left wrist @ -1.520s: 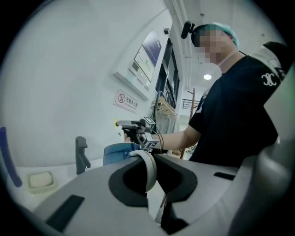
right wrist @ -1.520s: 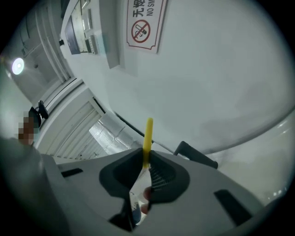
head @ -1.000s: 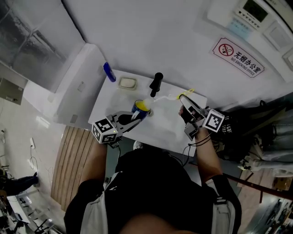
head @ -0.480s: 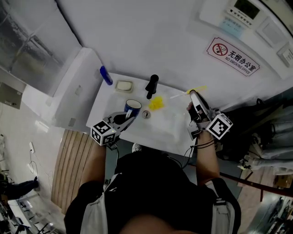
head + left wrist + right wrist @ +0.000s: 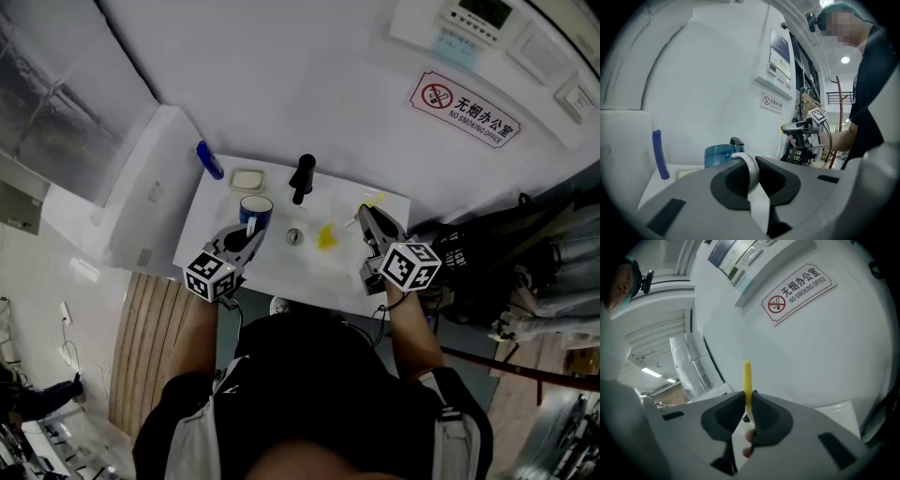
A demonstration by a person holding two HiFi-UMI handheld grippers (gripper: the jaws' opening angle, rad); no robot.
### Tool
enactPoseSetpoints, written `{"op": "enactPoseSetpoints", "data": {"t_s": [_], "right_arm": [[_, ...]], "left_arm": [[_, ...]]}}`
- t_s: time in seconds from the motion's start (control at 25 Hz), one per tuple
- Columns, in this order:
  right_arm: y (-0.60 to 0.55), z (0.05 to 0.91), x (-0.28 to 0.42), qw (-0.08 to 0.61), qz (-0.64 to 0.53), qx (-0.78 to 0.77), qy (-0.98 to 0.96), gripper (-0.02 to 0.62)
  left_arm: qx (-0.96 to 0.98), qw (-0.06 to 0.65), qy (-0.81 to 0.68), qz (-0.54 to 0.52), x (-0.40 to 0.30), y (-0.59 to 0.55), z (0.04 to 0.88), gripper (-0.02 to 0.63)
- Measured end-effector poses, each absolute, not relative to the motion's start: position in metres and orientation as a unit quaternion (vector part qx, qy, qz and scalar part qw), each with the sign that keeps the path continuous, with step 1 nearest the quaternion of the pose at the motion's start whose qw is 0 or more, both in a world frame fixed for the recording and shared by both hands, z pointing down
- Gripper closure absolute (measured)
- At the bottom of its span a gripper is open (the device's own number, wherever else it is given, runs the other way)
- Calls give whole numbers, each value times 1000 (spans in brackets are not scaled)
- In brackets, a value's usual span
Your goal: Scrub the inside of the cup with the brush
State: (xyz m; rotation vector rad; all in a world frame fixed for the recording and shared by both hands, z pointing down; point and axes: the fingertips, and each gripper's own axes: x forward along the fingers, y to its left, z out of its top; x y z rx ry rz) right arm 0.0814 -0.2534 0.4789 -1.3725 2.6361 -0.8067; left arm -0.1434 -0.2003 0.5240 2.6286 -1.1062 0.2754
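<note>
The fingers of the left gripper (image 5: 752, 174) clench the white handle of the upright blue cup (image 5: 255, 208) beside the black tap (image 5: 301, 178), while the right gripper (image 5: 748, 405) pinches the yellow brush (image 5: 327, 234) over the white sink (image 5: 274, 268).

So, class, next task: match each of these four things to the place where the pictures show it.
Things:
1. blue cup
2. brush
3. black tap
4. no-smoking sign

Places:
A. fixed on the wall
B. handle clamped in the right gripper, yellow head over the sink
C. standing at the sink's back edge
D. held by its white handle in the left gripper

Pairs: 1-D, 2-B, 3-C, 4-A
</note>
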Motion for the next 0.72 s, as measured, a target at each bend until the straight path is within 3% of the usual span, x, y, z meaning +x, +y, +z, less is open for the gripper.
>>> {"op": "enactPoseSetpoints", "data": {"t_s": [0.72], "right_arm": [[-239,487,65,17,-265,-440,858,545]], "left_arm": [[913,146,-366,108,-130,-196,543,566]]}}
